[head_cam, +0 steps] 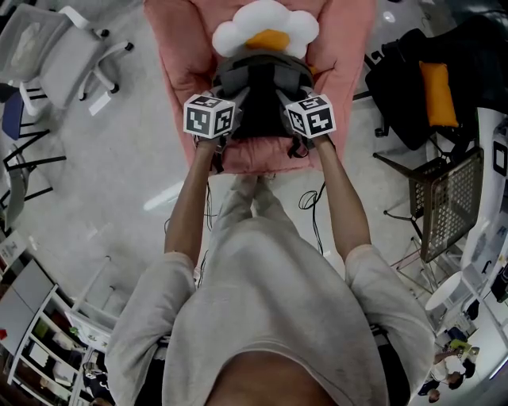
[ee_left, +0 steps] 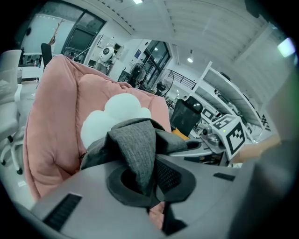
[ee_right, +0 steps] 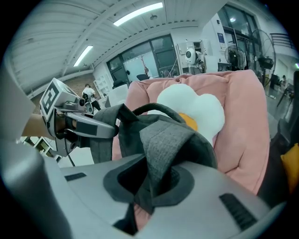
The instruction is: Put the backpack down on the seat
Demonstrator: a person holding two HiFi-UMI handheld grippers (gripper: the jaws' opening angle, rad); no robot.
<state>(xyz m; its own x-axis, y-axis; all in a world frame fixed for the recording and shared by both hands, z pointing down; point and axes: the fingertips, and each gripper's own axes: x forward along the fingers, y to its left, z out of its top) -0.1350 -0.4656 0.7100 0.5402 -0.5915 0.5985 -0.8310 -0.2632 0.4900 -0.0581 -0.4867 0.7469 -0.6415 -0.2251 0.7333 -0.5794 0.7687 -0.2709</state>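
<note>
Pinches folds of the grey backpack [head_cam: 258, 99] in the left hand-held gripper [ee_left: 142, 179] and right hand-held gripper [ee_right: 149, 184], both nearly closed. Holds it over the pink seat [head_cam: 178, 47]. Probably soft, floppy, light; best gripped by top fabric.

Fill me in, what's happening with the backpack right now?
A person holds the grey backpack: the left hand-held gripper and the right hand-held gripper are each shut on a fold of its fabric. The backpack is at the pink seat, in front of the egg-shaped cushion; whether it rests there is unclear.
</note>
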